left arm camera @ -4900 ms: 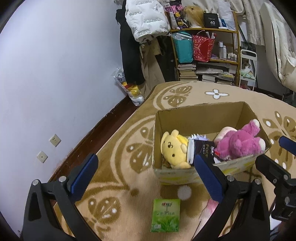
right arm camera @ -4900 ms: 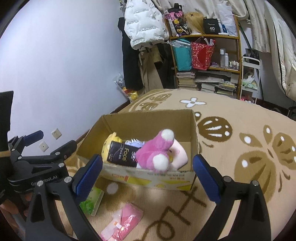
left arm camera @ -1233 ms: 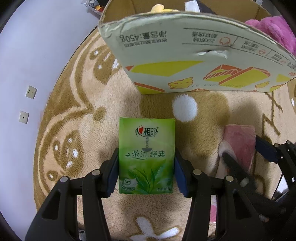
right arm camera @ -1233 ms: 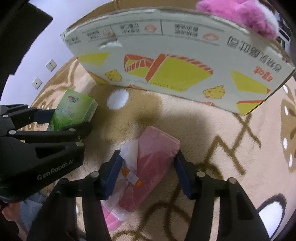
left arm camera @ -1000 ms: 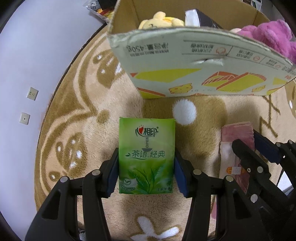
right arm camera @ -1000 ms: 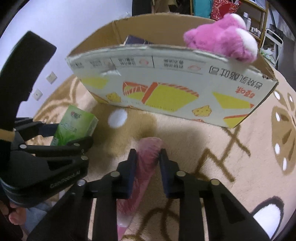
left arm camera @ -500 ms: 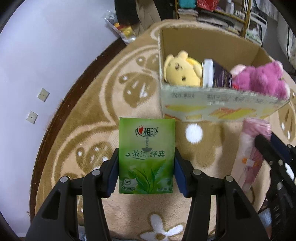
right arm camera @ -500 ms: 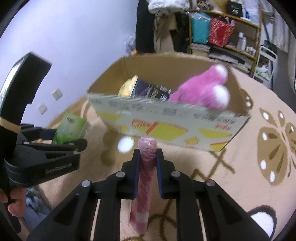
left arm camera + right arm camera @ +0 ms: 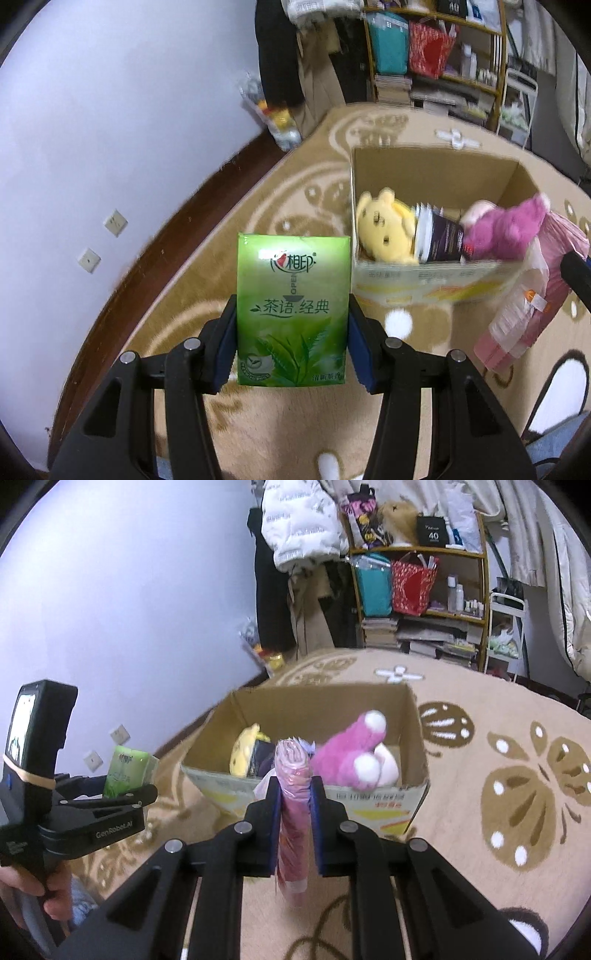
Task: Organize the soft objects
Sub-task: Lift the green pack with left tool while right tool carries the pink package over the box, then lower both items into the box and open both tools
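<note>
Our left gripper (image 9: 292,343) squeezes the green tissue pack (image 9: 293,310); our right gripper (image 9: 294,825) pinches the pink pack (image 9: 293,812) — both up off the rug. The cardboard box (image 9: 436,173) sits at one o'clock. We should lift over its near wall, then let go gently — not onto the pink plush (image 9: 351,757).

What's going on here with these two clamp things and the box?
A person is tidying soft items into a cardboard box. The left gripper is clamped on a green tissue pack, the right gripper on a pink pack. Both are held above the rug, not yet in the box, which already holds plush toys.
</note>
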The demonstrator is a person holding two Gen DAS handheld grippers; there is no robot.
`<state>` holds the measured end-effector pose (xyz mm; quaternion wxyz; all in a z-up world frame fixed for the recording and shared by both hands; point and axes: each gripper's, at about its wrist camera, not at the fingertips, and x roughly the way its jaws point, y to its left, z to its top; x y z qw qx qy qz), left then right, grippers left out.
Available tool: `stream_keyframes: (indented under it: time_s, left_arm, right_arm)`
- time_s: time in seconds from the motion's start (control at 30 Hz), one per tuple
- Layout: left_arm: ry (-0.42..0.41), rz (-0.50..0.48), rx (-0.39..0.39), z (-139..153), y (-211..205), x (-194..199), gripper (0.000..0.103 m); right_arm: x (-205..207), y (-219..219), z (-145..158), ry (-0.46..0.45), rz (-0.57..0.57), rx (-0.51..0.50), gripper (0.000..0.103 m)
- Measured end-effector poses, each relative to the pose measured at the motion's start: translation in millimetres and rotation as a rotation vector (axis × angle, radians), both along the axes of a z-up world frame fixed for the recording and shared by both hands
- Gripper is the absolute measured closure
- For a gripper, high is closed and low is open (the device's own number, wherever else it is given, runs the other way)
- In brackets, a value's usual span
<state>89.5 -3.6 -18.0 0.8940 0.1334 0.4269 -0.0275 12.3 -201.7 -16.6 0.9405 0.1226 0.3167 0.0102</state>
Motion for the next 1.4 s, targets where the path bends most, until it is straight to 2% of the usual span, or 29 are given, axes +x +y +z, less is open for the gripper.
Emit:
stream_keyframes:
  time_s: [0.2,0.37,0.7,0.9,1.13,1.2,1.4]
  left_arm:
    - [-0.117,-0.016,-0.063,23.4,-2.3,-5.2,0.052]
    - [-0.178,-0.038,-0.107,35.0,-6.3,-1.3,0.052]
    - [-0.219,-0.059,-0.103,31.7,-25.4,16.2,0.052]
    - [-0.237,-0.061,-0.148,26.4,-32.3,29.3,0.052]
    - [-0.229,-0.085,-0.173,11.8,-43.8,43.2,0.052]
    - [-0.223,-0.098,-0.164,6.8,-49.6,45.8,0.052]
    - [-0.184,-0.135,-0.128,-9.8,-63.2,51.1,0.052]
  right_arm:
    - [-3.8,-4.4,25.9,-0.088,-0.008,0.008,0.088]
    - [-1.1,-9.4,48.1,-0.172,-0.012,0.002,0.088]
    - [16.7,-28.0,65.3,-0.256,-0.034,0.015,0.088]
    - [25.9,-40.2,57.5,-0.258,-0.046,0.047,0.088]
    - [42.7,-59.7,32.7,-0.219,-0.042,0.193,0.087]
    - [48.9,-62.2,23.8,-0.194,-0.035,0.224,0.087]
    - [64.7,-60.6,2.0,-0.104,-0.018,0.219,0.086]
